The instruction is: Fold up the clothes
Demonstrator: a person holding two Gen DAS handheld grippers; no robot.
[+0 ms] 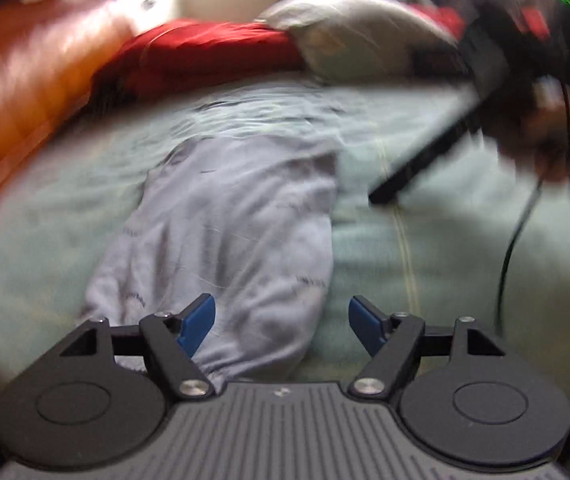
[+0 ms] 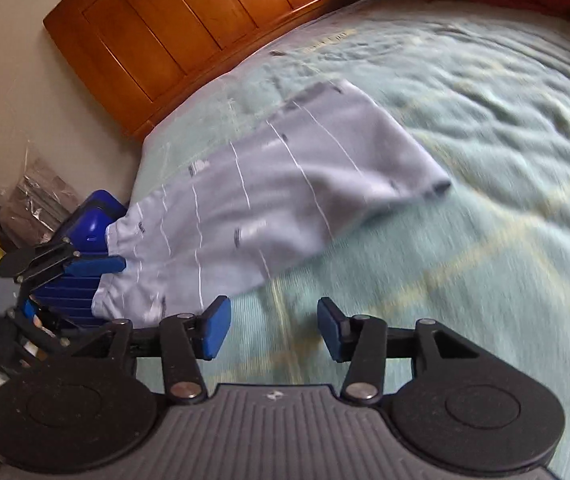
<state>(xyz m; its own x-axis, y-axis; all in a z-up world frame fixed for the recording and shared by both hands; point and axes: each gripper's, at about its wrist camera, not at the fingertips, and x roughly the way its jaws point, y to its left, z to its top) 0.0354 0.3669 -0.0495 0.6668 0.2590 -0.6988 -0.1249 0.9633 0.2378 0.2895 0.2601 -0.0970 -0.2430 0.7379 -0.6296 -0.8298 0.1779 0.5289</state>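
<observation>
A pale lavender garment (image 1: 237,216) with thin white stripes lies lengthwise on the light green bed cover (image 1: 465,264). My left gripper (image 1: 282,326) is open over its near end, and cloth lies loose under the gap and the left pad (image 1: 199,324). In the right wrist view the garment (image 2: 285,184) stretches away toward the upper right, with the left gripper (image 2: 93,280) at its near end. My right gripper (image 2: 273,330) is open over bare cover just right of the garment's edge, with nothing between its pads. It shows blurred in the left wrist view, right gripper (image 1: 405,176) held by a hand (image 1: 545,140).
A wooden bed board (image 2: 205,20) runs along the far side of the bed. A red blanket (image 1: 205,52) and a pale pillow (image 1: 357,40) lie at the far end. A black cable (image 1: 517,248) hangs from the right gripper. Plastic bags (image 2: 37,196) sit on the floor beside the bed.
</observation>
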